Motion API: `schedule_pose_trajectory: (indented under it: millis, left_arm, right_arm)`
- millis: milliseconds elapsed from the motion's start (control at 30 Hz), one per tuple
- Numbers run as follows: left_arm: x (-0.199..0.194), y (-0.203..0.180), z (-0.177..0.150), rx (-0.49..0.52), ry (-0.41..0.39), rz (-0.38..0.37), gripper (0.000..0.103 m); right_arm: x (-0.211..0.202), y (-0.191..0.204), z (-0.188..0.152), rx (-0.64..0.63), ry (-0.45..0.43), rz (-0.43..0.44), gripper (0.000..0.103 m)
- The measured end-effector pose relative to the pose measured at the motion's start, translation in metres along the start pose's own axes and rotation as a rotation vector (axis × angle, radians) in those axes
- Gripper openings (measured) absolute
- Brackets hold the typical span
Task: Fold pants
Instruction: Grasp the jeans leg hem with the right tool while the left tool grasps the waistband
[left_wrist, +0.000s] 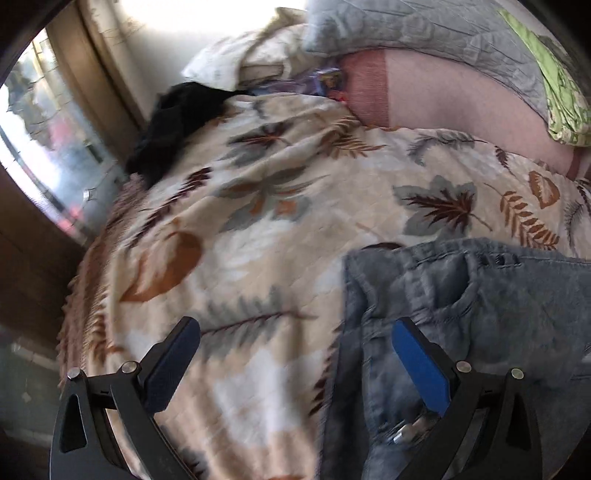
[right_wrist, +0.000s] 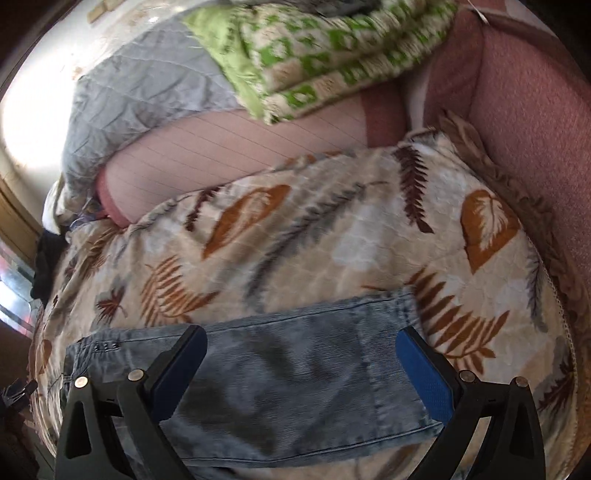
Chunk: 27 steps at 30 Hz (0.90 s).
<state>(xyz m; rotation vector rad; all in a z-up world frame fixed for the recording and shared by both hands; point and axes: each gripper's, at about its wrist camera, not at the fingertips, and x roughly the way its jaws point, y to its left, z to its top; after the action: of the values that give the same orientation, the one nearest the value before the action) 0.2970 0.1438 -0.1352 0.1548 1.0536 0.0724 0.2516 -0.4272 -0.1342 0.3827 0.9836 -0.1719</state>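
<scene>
Faded blue jeans (left_wrist: 461, 314) lie on a leaf-print blanket (left_wrist: 258, 206) on a bed. In the left wrist view they fill the lower right, with the waist area toward my gripper. My left gripper (left_wrist: 295, 354) is open and empty, hovering over the jeans' left edge; its right finger (left_wrist: 421, 362) is above the denim. In the right wrist view the jeans (right_wrist: 280, 376) lie flat across the bottom. My right gripper (right_wrist: 303, 369) is open and empty just above them, its fingers straddling the cloth.
A grey quilted pillow (left_wrist: 406, 33), a green patterned cloth (right_wrist: 325, 48) and a pink pillow (left_wrist: 461, 99) lie at the bed's head. A black garment (left_wrist: 173, 122) lies at the far left edge by the window (left_wrist: 40, 147). A pink headboard (right_wrist: 532, 122) stands at right.
</scene>
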Motion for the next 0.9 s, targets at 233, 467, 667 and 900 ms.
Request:
schedule_pose_trajectory:
  millis: [233, 467, 667, 900]
  left_arm:
    - [0.027, -0.044, 0.031, 0.048, 0.029, -0.029, 0.103]
    - [0.061, -0.033, 0.042, -0.014, 0.102, -0.064, 0.103]
    - [0.077, -0.015, 0.049, -0.067, 0.134, -0.063, 0.101]
    - [0.096, -0.018, 0.060, -0.116, 0.186, -0.115, 0.097]
  right_arm:
    - [0.031, -0.052, 0.009, 0.104, 0.032, 0.019, 0.102]
    - [0.075, -0.077, 0.008, 0.145, 0.083, 0.016, 0.081]
    - [0.103, -0.070, -0.003, 0.093, 0.095, -0.057, 0.066]
    - [0.105, -0.060, -0.009, 0.037, 0.088, -0.102, 0.064]
